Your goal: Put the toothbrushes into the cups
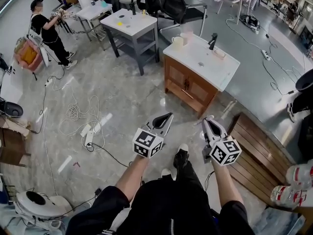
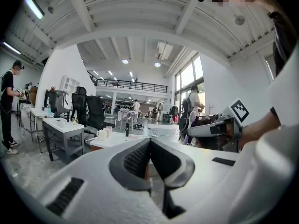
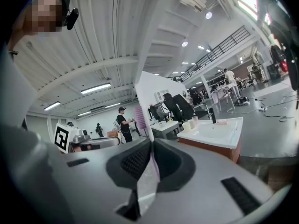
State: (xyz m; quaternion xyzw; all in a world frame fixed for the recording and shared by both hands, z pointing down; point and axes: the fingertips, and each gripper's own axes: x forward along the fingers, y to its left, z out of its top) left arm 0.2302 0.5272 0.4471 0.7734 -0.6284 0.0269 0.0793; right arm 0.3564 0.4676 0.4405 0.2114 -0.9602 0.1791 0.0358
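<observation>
Both grippers are held out level over the floor, short of a white-topped wooden vanity (image 1: 222,75) with a sink. A cream cup (image 1: 177,41) and a pink cup (image 1: 187,37) stand on its far left corner, and they show again as the cream cup (image 3: 187,126) and the pink cup (image 2: 109,130). My right gripper (image 3: 152,146) is shut on a pink toothbrush (image 3: 139,118), whose bristle head sticks up past the jaws. The jaws of my left gripper (image 2: 149,143) are closed together with nothing visible between them. In the head view the left gripper (image 1: 164,121) and the right gripper (image 1: 211,126) point toward the vanity.
A black faucet (image 1: 212,40) stands on the vanity. Beyond it are a grey table (image 1: 131,26) and a black office chair (image 1: 176,6). Cables (image 1: 78,114) lie on the floor at left, a wooden bench (image 1: 254,151) at right. A person (image 1: 46,31) stands far left.
</observation>
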